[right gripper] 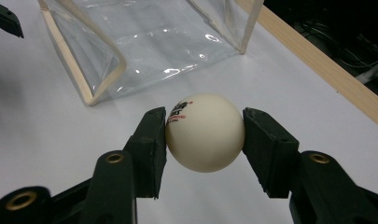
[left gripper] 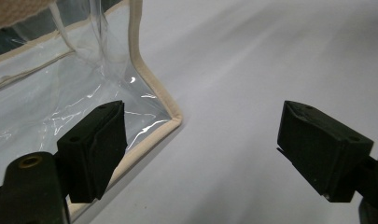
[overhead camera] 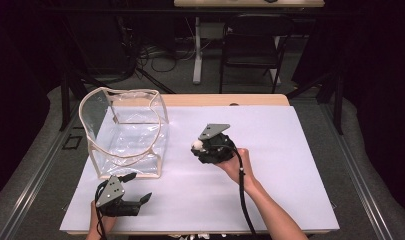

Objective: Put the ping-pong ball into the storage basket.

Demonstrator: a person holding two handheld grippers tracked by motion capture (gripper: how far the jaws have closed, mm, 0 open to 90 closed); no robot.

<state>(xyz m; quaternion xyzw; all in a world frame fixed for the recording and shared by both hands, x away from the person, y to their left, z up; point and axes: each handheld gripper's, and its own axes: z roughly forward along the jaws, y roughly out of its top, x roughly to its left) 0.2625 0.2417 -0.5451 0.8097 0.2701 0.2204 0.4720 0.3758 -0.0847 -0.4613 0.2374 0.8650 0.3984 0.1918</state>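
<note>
A white ball with red and black print sits clamped between the two black jaws of my right gripper. From above, that gripper hovers over the middle of the white sheet, the ball at its left tip, pointing toward a clear plastic bag with beige trim that stands open at the left. My left gripper rests near the front left edge, just below the bag, jaws spread wide with nothing between them. Its own view has the bag's near corner right behind the left jaw.
The white sheet covers a wooden table whose far edge shows beyond it. A dark folding chair and a table leg stand on the floor behind. The right half of the sheet is bare.
</note>
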